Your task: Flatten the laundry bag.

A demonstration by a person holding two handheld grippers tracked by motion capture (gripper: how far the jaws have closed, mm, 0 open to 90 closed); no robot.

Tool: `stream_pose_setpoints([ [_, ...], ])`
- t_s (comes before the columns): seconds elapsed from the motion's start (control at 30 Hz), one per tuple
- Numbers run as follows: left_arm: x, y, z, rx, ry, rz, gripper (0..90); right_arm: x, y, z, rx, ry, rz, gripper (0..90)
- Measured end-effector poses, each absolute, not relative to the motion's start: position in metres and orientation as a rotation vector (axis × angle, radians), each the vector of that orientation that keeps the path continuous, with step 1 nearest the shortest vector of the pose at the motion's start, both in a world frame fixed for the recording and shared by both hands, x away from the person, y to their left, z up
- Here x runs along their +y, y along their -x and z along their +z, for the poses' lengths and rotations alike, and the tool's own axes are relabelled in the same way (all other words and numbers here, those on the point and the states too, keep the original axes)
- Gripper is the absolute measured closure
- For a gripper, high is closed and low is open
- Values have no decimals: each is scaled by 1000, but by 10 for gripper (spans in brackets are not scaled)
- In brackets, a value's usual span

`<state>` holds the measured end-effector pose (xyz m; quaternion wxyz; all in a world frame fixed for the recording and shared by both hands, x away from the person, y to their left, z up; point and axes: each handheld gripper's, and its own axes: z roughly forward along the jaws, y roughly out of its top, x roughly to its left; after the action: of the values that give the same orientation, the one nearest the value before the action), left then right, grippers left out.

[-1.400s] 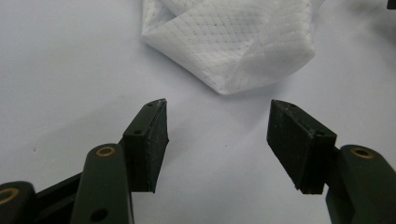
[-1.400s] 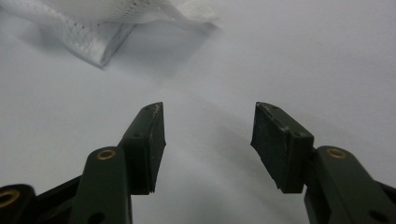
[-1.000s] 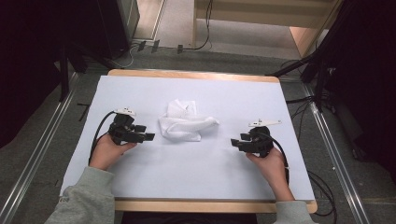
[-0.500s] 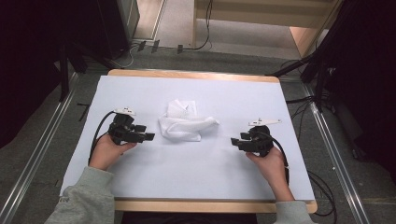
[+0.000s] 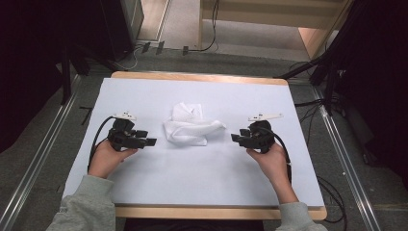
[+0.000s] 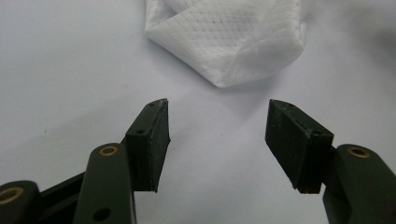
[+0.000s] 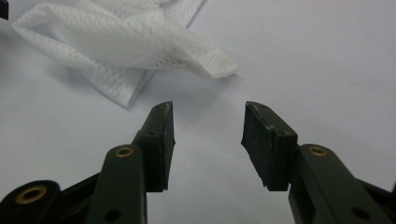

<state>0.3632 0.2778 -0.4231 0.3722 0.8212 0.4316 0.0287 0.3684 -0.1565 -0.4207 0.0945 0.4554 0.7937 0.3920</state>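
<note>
The left gripper (image 5: 150, 142) rests low over the white table cover (image 5: 192, 178), its jaws spread apart with nothing between them and pointing toward the crumpled white cloth (image 5: 191, 128), which lies just beyond its tips without touching them. The right gripper (image 5: 234, 138) sits on the other side of the cloth, jaws likewise parted and empty, aimed at the cloth's tapering end a short way off. The cloth lies in a loose heap near the middle of the table, between the two grippers.
</note>
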Motion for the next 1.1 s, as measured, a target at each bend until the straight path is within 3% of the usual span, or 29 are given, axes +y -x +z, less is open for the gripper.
stream_pose_setpoints([
  [0.6,289,-352,-425,1145,-2098,96,406,-123,-392,-424,2424,-1258,1174,525],
  [0.87,294,-350,-425,1163,-2086,105,406,-111,-401,-426,2440,-1230,1179,573],
  [0.9,295,-349,-425,1165,-2087,105,406,-109,-401,-426,2443,-1242,1175,614],
  [0.93,296,-349,-425,1166,-2087,108,406,-108,-402,-426,2448,-1237,1204,740],
  [1.0,297,-348,-425,1170,-2082,107,406,-105,-403,-425,2456,-1238,1223,834],
  [1.1,298,-347,-425,1180,-2076,111,407,-102,-403,-419,2456,-1220,1280,900],
])
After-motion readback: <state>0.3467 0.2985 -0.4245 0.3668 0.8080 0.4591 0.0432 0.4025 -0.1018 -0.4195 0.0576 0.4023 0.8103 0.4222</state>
